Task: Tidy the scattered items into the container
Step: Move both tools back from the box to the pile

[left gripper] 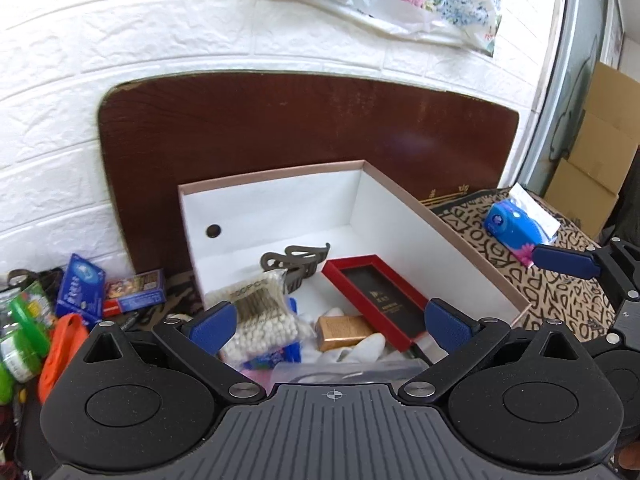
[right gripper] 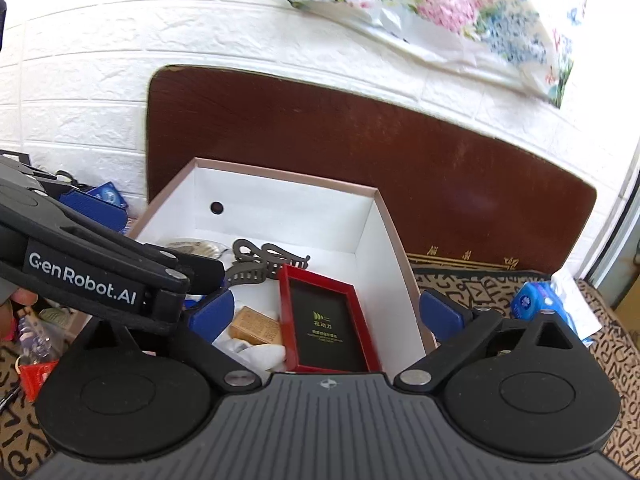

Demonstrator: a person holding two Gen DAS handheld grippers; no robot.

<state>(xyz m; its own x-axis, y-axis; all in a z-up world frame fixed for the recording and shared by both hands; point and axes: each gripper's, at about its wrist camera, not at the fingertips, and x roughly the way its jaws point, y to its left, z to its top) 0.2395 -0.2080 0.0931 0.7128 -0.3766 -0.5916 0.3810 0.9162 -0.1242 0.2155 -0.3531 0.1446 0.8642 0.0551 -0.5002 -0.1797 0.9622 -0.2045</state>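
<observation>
Hovering over the white box (left gripper: 276,200), both grippers, left (left gripper: 332,320) and right (right gripper: 326,314), gaped wide and held nothing. Inside lay a red case (right gripper: 330,320), a hair claw (left gripper: 296,262) and cotton swabs (left gripper: 264,312).

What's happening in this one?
A person with two handheld grippers is tidying loose items into a box. Both the left gripper and the right gripper hover open and empty over it. Inside lie a red case, a hair clip, cotton swabs and a small gold box. A blue tissue pack and other clutter beside the box remain outside.
</observation>
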